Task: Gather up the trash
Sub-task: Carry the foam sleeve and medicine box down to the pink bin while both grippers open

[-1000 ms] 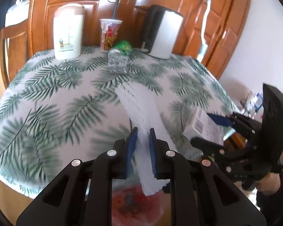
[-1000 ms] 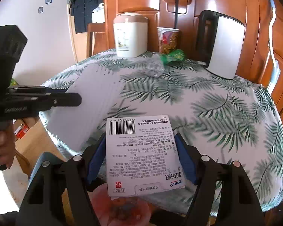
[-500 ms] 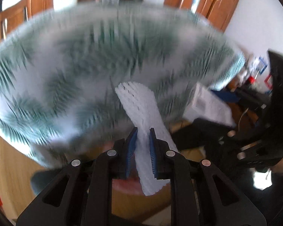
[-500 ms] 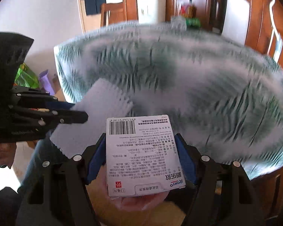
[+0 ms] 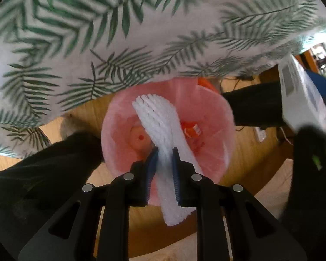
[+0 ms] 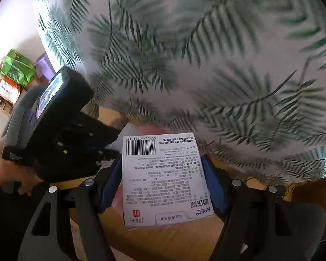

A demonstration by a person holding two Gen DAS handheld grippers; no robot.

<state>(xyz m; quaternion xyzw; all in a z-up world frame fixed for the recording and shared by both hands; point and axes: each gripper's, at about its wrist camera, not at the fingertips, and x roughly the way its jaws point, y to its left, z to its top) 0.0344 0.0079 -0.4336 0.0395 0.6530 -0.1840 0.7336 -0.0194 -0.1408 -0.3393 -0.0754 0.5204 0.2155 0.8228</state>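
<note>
My left gripper is shut on a white foam net sleeve and holds it right above a bin lined with a pink bag on the floor. Some orange trash lies inside the bin. My right gripper is shut on a white printed carton with a barcode. The carton also shows at the right edge of the left wrist view. The left gripper's black body sits just left of the carton. A strip of the pink bag shows above the carton.
The palm-leaf tablecloth hangs over the table edge just beyond the bin. The floor is wood. My dark trouser leg is left of the bin. Green and purple items stand at the far left wall.
Both grippers have swung down from table height and now point at the floor bin beside the table edge. Each keeps its hold on its item.
</note>
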